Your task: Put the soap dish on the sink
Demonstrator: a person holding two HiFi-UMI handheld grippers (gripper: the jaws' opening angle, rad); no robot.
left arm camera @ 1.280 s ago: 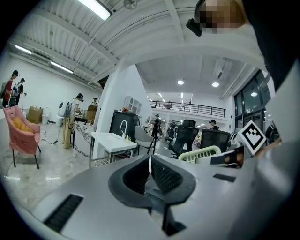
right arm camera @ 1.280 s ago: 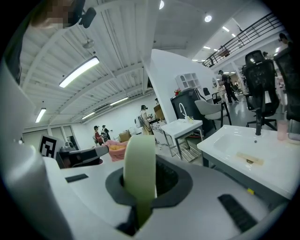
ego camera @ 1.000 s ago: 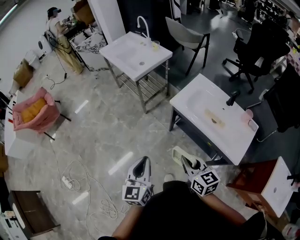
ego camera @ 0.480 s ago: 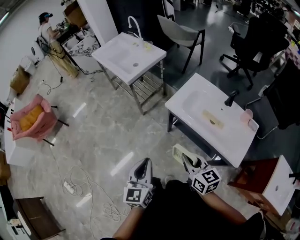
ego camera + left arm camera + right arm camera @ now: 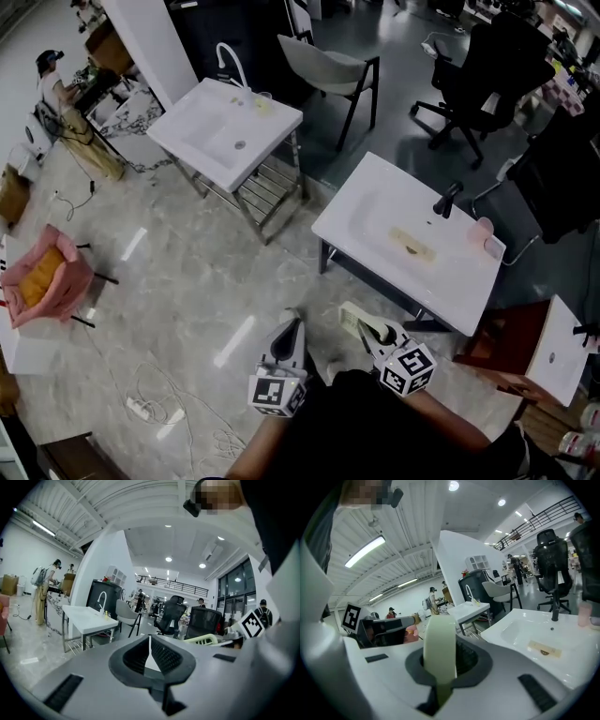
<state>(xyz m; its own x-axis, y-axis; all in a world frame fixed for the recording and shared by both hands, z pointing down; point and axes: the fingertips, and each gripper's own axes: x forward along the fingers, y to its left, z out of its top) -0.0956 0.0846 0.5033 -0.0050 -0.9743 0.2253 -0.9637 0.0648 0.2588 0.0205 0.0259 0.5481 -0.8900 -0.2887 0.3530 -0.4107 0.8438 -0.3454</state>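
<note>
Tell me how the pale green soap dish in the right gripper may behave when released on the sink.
Probably stiff: the soap dish shows no sag though the right gripper pinches only its edge. Likely light, held out that way. It might slide on the glossy sink.

The person wears a black top (image 5: 375,436), maybe with short sleeves. In front of the top, the left gripper (image 5: 288,325) and the right gripper (image 5: 364,326) are light grey with dark ribbed fingers (image 5: 133,656). Each has a white cube (image 5: 277,392) with black square marks.

soap dish (image 5: 439,644): matt pale plastic | sink (image 5: 367,199): glossy white | floor (image 5: 187,272): polished stone
</note>
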